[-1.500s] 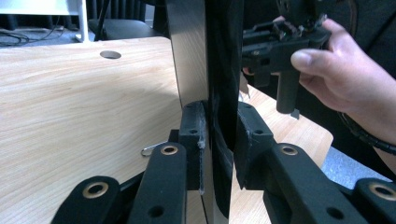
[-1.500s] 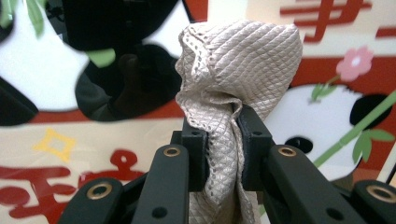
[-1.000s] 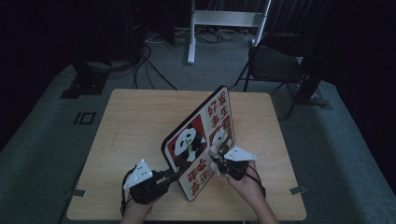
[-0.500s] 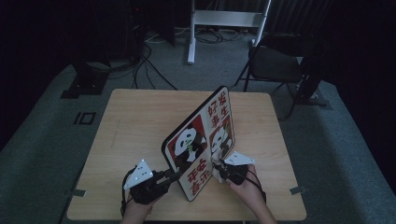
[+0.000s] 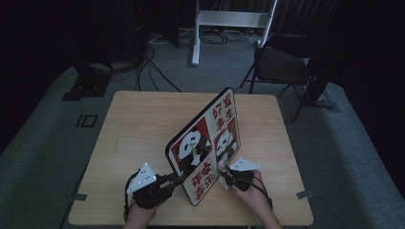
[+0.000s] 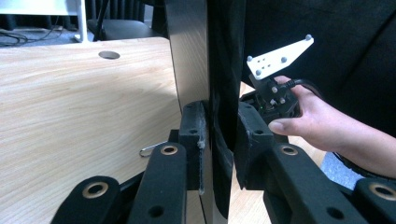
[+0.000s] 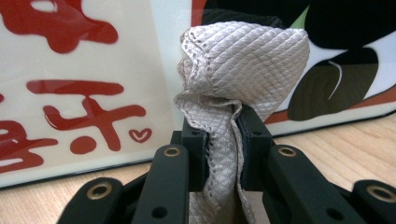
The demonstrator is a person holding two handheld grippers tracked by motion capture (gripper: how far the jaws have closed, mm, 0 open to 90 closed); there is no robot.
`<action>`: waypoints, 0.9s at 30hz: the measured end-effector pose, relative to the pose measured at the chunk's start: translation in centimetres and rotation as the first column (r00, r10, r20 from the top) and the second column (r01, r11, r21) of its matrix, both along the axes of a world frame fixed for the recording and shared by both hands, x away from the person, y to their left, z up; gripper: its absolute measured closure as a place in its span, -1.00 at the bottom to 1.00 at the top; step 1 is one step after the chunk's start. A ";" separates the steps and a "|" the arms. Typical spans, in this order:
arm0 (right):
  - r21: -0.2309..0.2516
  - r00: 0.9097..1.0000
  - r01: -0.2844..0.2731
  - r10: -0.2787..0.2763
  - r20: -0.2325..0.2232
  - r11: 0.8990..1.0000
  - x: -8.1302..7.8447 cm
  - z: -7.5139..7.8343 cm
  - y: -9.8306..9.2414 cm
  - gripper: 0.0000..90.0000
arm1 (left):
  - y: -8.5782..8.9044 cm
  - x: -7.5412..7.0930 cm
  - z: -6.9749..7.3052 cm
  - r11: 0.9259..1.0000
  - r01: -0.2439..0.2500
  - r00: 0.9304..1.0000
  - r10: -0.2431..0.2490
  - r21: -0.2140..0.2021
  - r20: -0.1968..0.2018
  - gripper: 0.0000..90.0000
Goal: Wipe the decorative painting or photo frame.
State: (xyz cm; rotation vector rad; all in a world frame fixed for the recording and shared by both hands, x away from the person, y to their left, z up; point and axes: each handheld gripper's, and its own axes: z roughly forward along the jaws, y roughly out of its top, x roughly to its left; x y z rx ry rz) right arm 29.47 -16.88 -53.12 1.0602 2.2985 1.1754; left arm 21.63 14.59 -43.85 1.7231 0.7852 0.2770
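Observation:
A glossy board (image 5: 205, 145) printed with pandas and red characters stands tilted on its edge on the wooden table (image 5: 138, 124). My left gripper (image 5: 179, 180) is shut on the board's near edge; in the left gripper view the dark board edge (image 6: 219, 93) is squeezed between my left gripper's (image 6: 218, 140) pads. My right gripper (image 5: 223, 172) is shut on a bunched beige quilted cloth (image 7: 233, 79), which it presses against the board's printed face (image 7: 84, 70) low down, near the table. The other hand and its gripper (image 6: 275, 93) appear behind the board in the left gripper view.
A small metal clip (image 6: 152, 149) lies on the tabletop beside the board, and a round hole (image 6: 109, 54) sits farther off in the wood. Beyond the table stand a dark folding chair (image 5: 282, 64) and a white stand (image 5: 229, 21), with cables on the floor.
My right gripper with the cloth has slid down the board's face toward the table. The left gripper and the board have stayed put.

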 end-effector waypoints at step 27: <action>0.119 0.988 -0.024 0.006 0.156 0.993 -0.1 7.8 0.0 0.70 | 0.1 0.1 0.0 1.000 -0.002 1.000 0.002 -0.004 0.000 0.69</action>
